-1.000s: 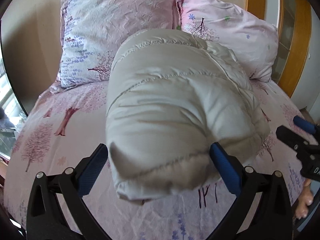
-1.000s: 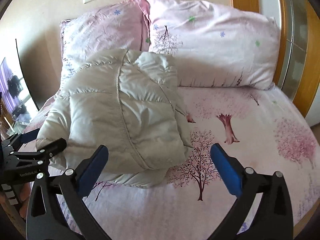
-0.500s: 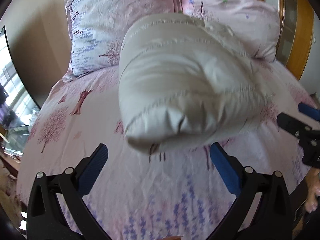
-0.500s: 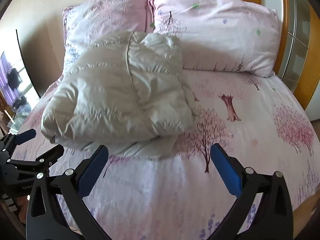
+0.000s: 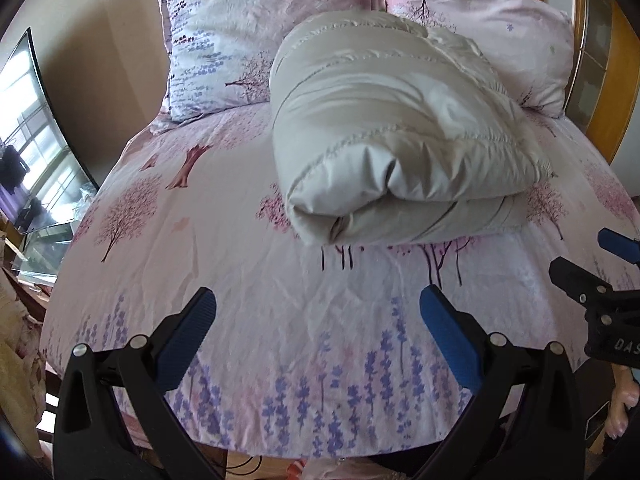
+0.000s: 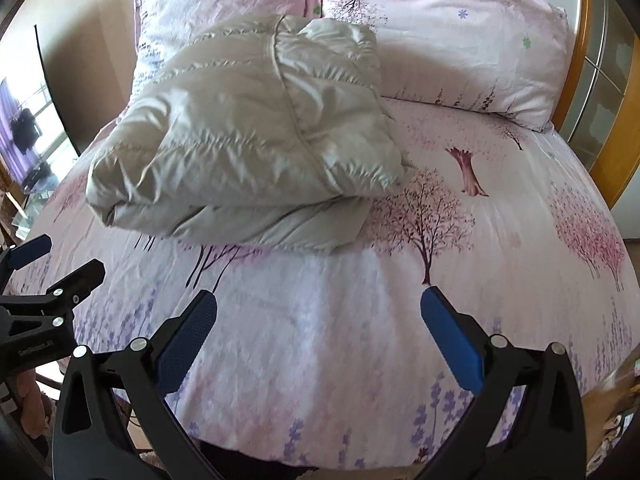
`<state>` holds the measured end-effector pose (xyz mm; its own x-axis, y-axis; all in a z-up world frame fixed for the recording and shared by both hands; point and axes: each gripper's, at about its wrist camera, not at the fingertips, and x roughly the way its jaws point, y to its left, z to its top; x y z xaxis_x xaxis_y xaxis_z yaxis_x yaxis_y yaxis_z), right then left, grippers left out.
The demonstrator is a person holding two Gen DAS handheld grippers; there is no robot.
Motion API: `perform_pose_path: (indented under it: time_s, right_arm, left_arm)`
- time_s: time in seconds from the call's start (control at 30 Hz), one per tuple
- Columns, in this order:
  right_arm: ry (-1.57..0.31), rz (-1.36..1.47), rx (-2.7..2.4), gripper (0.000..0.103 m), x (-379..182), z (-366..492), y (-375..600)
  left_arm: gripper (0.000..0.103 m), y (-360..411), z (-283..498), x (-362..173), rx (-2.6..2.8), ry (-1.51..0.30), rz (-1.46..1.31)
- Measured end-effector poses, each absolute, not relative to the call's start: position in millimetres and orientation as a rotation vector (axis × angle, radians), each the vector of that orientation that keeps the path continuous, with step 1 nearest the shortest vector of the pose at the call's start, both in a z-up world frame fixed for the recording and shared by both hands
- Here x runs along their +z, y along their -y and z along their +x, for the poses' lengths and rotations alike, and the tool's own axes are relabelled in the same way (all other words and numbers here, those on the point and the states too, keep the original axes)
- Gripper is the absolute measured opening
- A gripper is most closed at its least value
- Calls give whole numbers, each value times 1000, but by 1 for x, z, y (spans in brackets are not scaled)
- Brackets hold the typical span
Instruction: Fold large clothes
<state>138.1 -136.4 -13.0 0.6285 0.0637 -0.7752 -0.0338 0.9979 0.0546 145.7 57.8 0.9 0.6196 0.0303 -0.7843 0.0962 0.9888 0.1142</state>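
A beige quilted puffer jacket [image 5: 392, 132] lies folded in a thick bundle on the pink bed, its far end against the pillows. It also shows in the right wrist view [image 6: 256, 136]. My left gripper [image 5: 316, 304] is open and empty above the bed's near edge, well short of the jacket. My right gripper [image 6: 318, 304] is open and empty too, held back over the sheet. Each gripper appears at the side of the other's view: the right one [image 5: 592, 264] and the left one [image 6: 52, 260].
The bed sheet [image 5: 280, 320] is pink with tree and lavender prints. Two pillows [image 5: 256, 28] [image 6: 452, 36] lean at the headboard. A wooden frame [image 6: 600, 128] runs along the right. A screen [image 5: 36, 128] stands at the left wall.
Both grippers have drawn back from the jacket toward the bed's near edge. The left one had the bundle between its open fingers one second ago; the jacket now lies free on the bed.
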Motion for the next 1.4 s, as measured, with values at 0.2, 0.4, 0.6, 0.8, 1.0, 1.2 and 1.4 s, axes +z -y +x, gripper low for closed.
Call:
perform_pose_path:
  time_s: [0.2, 0.4, 0.6, 0.8, 1.0, 1.2, 1.4]
  right_arm:
    - [-920, 12, 65, 102, -16, 132, 128]
    - [-916, 6, 33, 102, -14, 130, 130]
    - [-912, -6, 30, 102, -13, 130, 129]
    - [-914, -18, 18, 102, -12, 129, 127]
    - [-919, -19, 14, 102, -12, 129, 128]
    - [-924, -19, 11, 102, -13, 130, 127]
    - [-926, -17, 8, 102, -13, 131, 128]
  left_arm:
    - [101, -62, 143, -6, -33, -963, 147]
    - [101, -72, 143, -9, -29, -996, 119]
    - [101, -73, 141, -7, -38, -989, 118]
    - [101, -68, 141, -5, -51, -985, 130]
    - [101, -67, 142, -6, -55, -989, 127]
    - [101, -66, 143, -7, -60, -993, 131]
    - [101, -66, 143, -8, -63, -994, 133]
